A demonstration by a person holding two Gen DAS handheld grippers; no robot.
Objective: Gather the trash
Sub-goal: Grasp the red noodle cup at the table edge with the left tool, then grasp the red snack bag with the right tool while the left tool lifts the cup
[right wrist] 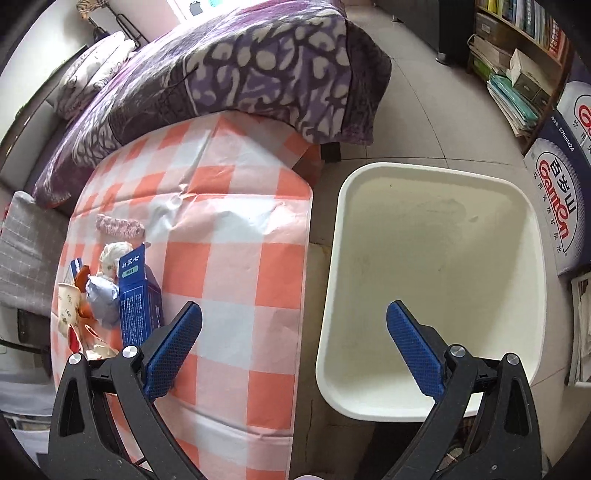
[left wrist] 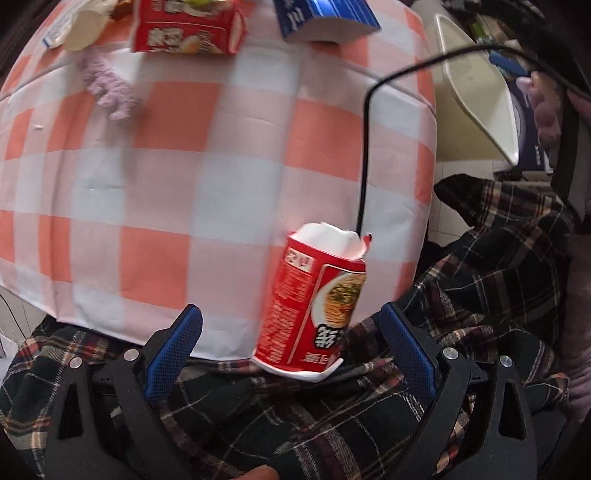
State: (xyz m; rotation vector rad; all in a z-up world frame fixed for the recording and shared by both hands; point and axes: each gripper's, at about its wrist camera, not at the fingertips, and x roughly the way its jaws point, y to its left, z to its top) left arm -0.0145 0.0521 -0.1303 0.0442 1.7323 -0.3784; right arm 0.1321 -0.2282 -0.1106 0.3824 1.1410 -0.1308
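Observation:
In the left wrist view a red noodle carton (left wrist: pixel 310 306) with a torn white top stands tilted at the near edge of the checked table (left wrist: pixel 184 166), blurred. It lies between the wide-apart blue fingers of my left gripper (left wrist: pixel 290 314), which is open; neither pad presses it. I cannot tell whether it rests on anything. Further trash lies at the table's far side: a second red carton (left wrist: pixel 184 29), a blue box (left wrist: pixel 325 18) and a paper cup (left wrist: pixel 81 29). My right gripper (right wrist: pixel 293 310) is open with nothing in it, between the table and the white bin (right wrist: pixel 436 184).
The bin shows nothing inside and stands on the floor beside the table (right wrist: pixel 229 229). A trash pile with a blue box (right wrist: pixel 138 295) sits at the table's left. A purple fuzzy item (left wrist: pixel 110 88), a black cable (left wrist: pixel 364 147), plaid clothing (left wrist: pixel 480 277), a bed (right wrist: pixel 240 66) and shelves (right wrist: pixel 524 74) surround.

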